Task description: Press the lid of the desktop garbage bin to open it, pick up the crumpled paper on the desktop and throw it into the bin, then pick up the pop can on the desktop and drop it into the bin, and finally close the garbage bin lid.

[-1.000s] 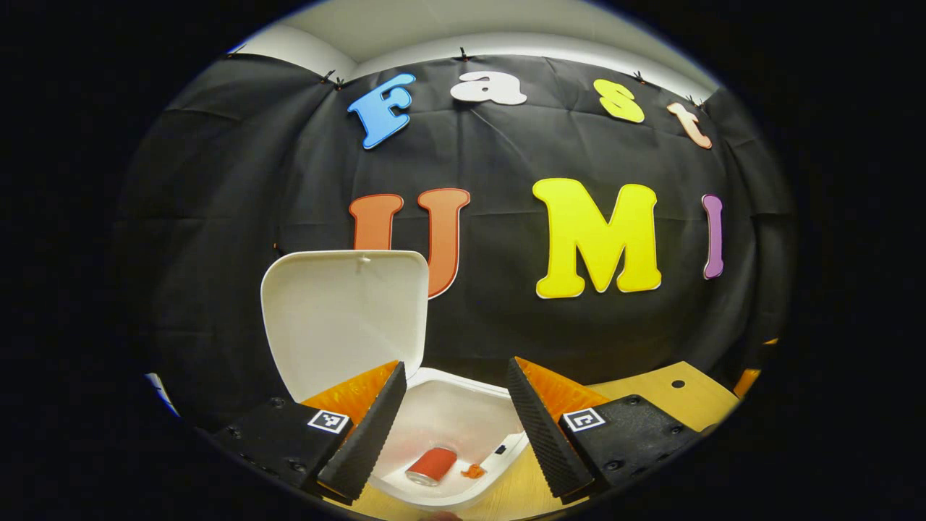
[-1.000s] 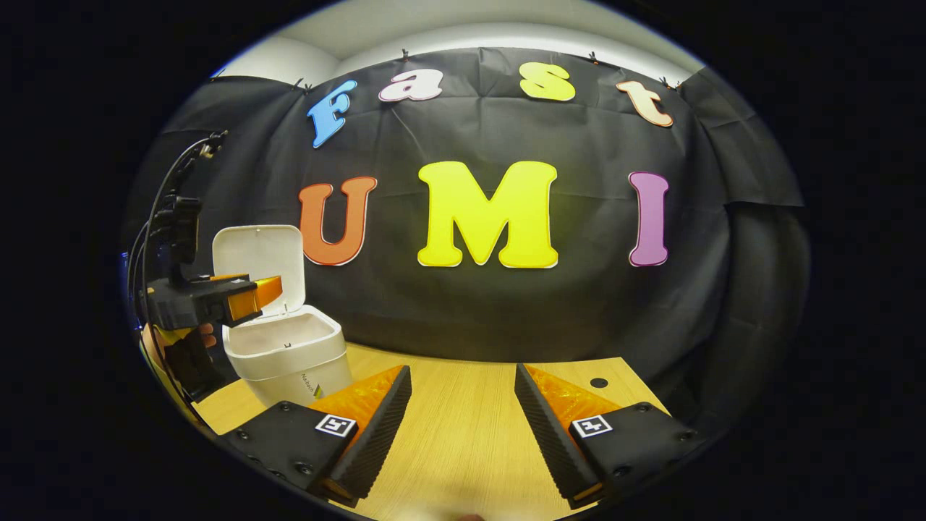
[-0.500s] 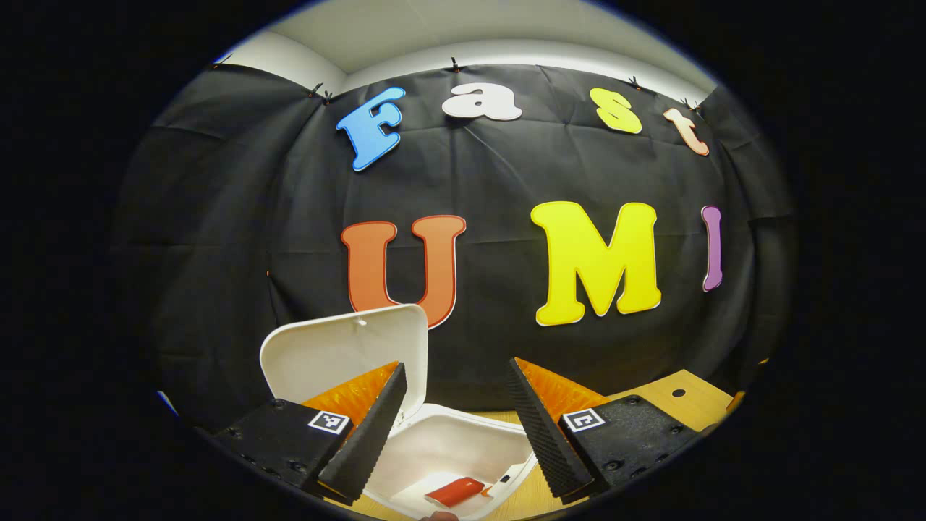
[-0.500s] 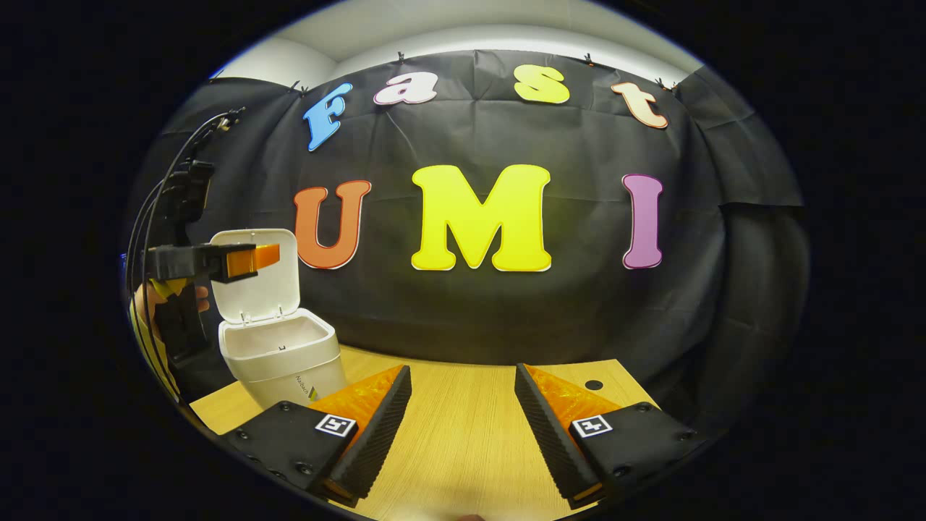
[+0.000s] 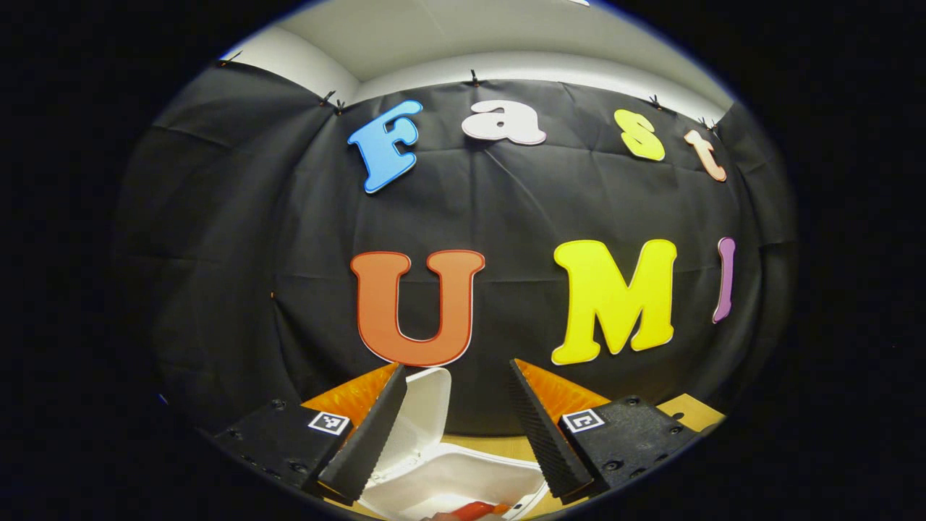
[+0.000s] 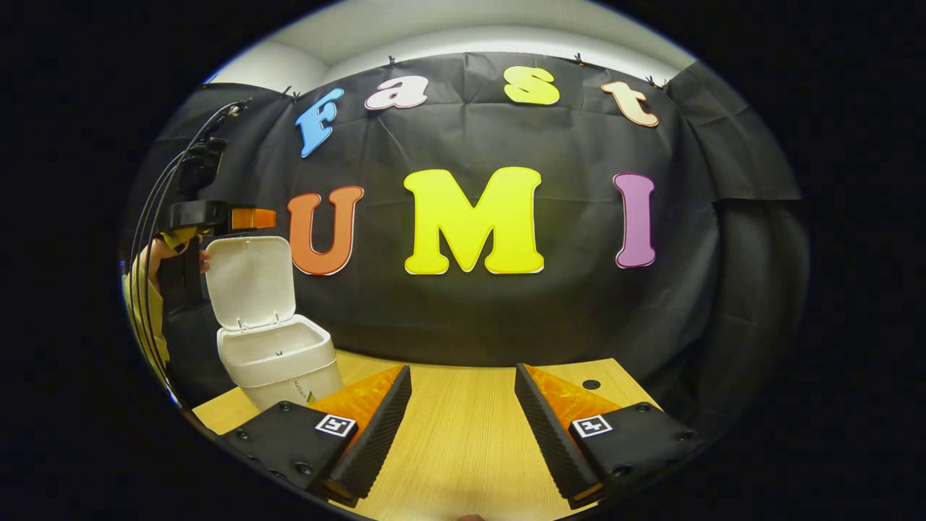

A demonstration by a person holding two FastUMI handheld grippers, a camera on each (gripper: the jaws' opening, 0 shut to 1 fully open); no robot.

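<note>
Left tool (image 5: 452, 427): fingers spread wide, nothing held; seen in the right gripper view (image 6: 249, 217) held in a hand (image 6: 155, 253) above the top edge of the raised lid (image 6: 249, 282). Bin (image 6: 278, 358) stands open at the worktop's (image 6: 463, 434) far left. Pop can (image 5: 474, 511) is glimpsed inside the bin, low in the left gripper view. Crumpled paper cannot be made out. Right tool (image 6: 463, 427): wide open, empty, held over bare worktop, well apart from the bin.

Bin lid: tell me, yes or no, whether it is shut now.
No: in the right gripper view the lid stands raised behind the open bin.
</note>
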